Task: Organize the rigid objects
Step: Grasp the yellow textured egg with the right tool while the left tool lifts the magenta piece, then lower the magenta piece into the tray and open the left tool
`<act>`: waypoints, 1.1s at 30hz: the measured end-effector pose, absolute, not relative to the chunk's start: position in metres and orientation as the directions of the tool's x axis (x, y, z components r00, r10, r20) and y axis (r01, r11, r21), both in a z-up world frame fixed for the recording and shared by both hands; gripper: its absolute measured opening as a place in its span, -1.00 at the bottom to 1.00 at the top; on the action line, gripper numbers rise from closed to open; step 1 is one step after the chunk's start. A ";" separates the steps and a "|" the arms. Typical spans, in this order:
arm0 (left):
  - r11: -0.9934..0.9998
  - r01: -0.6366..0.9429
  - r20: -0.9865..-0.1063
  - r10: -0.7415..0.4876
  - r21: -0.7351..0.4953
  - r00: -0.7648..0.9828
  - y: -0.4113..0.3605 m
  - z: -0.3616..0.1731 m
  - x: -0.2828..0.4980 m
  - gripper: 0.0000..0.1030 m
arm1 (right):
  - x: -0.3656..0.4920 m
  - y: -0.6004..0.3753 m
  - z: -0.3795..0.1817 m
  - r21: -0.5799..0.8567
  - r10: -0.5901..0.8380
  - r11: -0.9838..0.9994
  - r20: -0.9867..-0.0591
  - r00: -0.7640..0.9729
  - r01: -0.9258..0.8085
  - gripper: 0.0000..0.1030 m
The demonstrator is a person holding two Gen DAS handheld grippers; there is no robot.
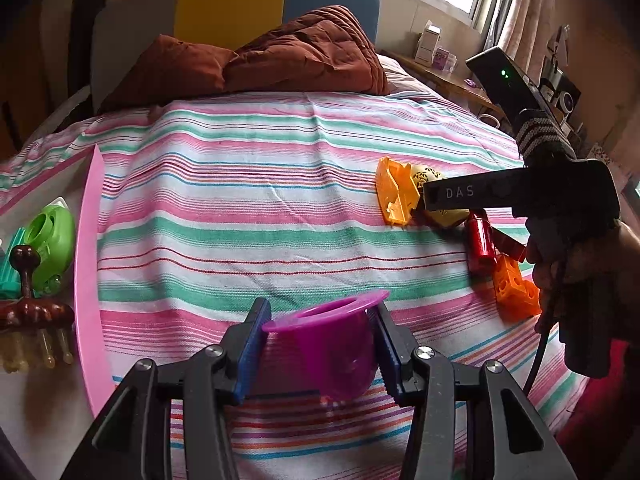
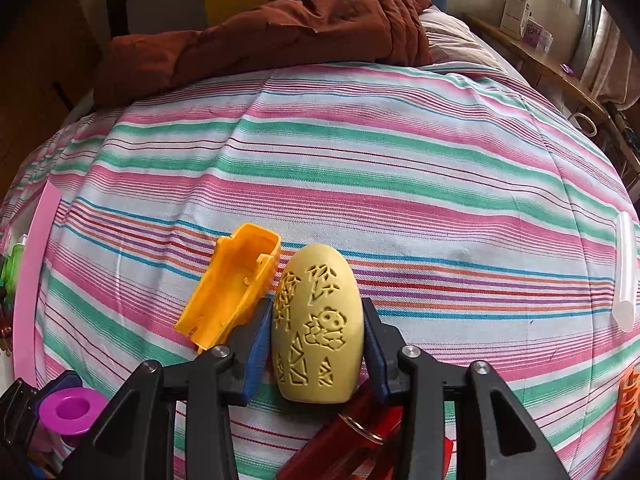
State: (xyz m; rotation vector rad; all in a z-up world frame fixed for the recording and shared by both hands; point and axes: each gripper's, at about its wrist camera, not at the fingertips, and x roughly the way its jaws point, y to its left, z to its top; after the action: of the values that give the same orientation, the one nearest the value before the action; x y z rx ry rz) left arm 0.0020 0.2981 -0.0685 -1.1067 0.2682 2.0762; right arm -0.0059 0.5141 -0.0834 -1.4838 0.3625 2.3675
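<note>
Magenta translucent plastic fills the bottom centre of the left wrist view: a small flanged cup [image 1: 334,344] gripped between the left gripper's [image 1: 320,350] blue ribbed pads, its base blurred and hard to read against the striped bedspread [image 1: 248,200]. At the left edge a pink tray [image 1: 86,264] is cut off; a green plastic piece [image 1: 52,240] and a dark wooden massager [image 1: 30,304] lie inside it, only partly in frame.

In the right wrist view, low centre, the right gripper [image 2: 318,340] is clamped on a pale yellow egg-shaped object [image 2: 318,324] with a carved, matte surface showing a panda and bamboo. Just left of it, touching the left pad, lies a hollow orange plastic shell [image 2: 230,284]. A red translucent piece [image 2: 360,440] is mostly hidden beneath the fingers. An orange lattice block [image 2: 624,420] is cropped at the lower right edge.
</note>
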 end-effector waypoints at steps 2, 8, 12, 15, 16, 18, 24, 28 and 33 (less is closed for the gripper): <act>-0.696 -0.700 -0.785 0.519 -0.158 -0.339 0.297 -0.067 0.002 -0.02 | -0.008 0.511 -0.083 0.010 0.158 -0.924 -0.900 -0.406 -0.383 -0.18; -0.695 -0.694 -0.763 0.548 -0.188 -0.342 0.285 -0.050 0.005 -0.02 | -0.012 0.508 -0.083 -0.018 0.179 -0.929 -0.897 -0.404 -0.371 -0.19; -0.683 -0.701 -0.733 0.582 -0.206 -0.351 0.275 -0.027 0.010 -0.02 | -0.011 0.504 -0.085 -0.024 0.184 -0.930 -0.893 -0.411 -0.366 -0.19; -0.681 -0.697 -0.708 0.605 -0.224 -0.363 0.263 -0.009 0.012 -0.02 | -0.009 0.502 -0.086 -0.039 0.195 -0.934 -0.889 -0.415 -0.355 -0.19; -0.681 -0.696 -0.701 0.611 -0.229 -0.368 0.257 -0.003 0.012 -0.02 | -0.007 0.501 -0.086 -0.045 0.199 -0.935 -0.887 -0.416 -0.352 -0.19; -0.692 -0.685 -0.684 0.615 -0.229 -0.393 0.243 0.008 0.010 -0.02 | -0.008 0.502 -0.086 -0.054 0.205 -0.936 -0.886 -0.416 -0.347 -0.19; -0.768 -0.581 -0.669 0.583 -0.269 -0.460 0.177 0.025 -0.010 -0.02 | -0.009 0.500 -0.086 -0.065 0.215 -0.937 -0.883 -0.418 -0.343 -0.19; -0.843 -0.484 -0.688 0.496 -0.236 -0.530 0.127 0.018 -0.029 -0.02 | -0.011 0.500 -0.086 -0.073 0.221 -0.937 -0.882 -0.417 -0.343 -0.19; -0.909 -0.351 -0.752 0.390 -0.223 -0.532 0.079 -0.015 -0.058 -0.02 | -0.011 0.498 -0.086 -0.082 0.229 -0.936 -0.881 -0.415 -0.341 -0.20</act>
State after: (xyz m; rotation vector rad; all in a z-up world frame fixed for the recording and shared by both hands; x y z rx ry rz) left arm -0.0581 0.0792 -0.0151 -1.2079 -0.0617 2.4306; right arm -0.0112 0.4981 -0.0865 -1.4589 0.1558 2.3853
